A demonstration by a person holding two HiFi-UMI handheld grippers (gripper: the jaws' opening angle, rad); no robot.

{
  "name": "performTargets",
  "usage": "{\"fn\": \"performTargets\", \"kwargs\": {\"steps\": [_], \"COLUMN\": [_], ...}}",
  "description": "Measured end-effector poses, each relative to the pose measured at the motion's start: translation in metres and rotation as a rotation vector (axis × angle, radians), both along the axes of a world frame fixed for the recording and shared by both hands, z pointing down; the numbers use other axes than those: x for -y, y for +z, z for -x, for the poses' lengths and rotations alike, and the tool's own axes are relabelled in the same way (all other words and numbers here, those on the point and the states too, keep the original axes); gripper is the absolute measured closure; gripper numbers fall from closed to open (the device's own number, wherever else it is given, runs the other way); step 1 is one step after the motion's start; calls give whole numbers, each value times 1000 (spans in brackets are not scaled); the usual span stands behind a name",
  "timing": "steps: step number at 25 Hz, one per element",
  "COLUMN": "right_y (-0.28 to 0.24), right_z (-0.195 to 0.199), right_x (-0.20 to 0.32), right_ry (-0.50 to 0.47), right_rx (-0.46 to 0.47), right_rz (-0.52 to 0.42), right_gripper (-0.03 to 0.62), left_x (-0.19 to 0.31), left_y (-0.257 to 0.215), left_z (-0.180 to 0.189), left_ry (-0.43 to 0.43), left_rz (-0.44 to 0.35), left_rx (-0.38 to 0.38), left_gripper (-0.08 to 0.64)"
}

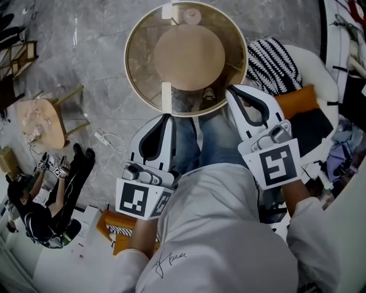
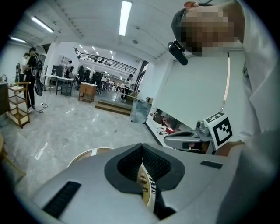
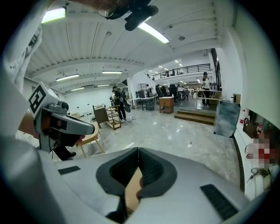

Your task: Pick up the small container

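Container [image 1: 192, 15] is seen only as a small pale round blob by the far rim of the glass table [image 1: 136, 63]. Its detail, long axis & facing can't be made out. L gripper [image 1: 167, 117] & R gripper [image 1: 231, 90] are held closed w/ nothing between jaws, near table's near rim, well apart from container.
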State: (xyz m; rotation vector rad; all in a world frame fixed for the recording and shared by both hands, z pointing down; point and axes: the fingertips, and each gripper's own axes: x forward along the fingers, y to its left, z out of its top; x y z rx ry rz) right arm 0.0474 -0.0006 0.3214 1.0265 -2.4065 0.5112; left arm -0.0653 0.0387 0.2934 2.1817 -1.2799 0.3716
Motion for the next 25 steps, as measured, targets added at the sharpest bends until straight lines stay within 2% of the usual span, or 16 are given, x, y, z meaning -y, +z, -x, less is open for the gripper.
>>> {"fn": "performTargets", "kwargs": {"steps": [8,25], "right_y": [26,87], "right_z": [6,15], "right_x": [2,22], "right_ry": [-25,-4], "right_rx": [-12,-39], "right_rz": [20,36], "right_gripper": [575,575], "left_x": [5,17], "left_y": [24,86], "left_z": [5,16], "left_ry": [4,12], "left_rz": [27,88], "left_rx": [-9,-36], "left_gripper": [541,541]}}
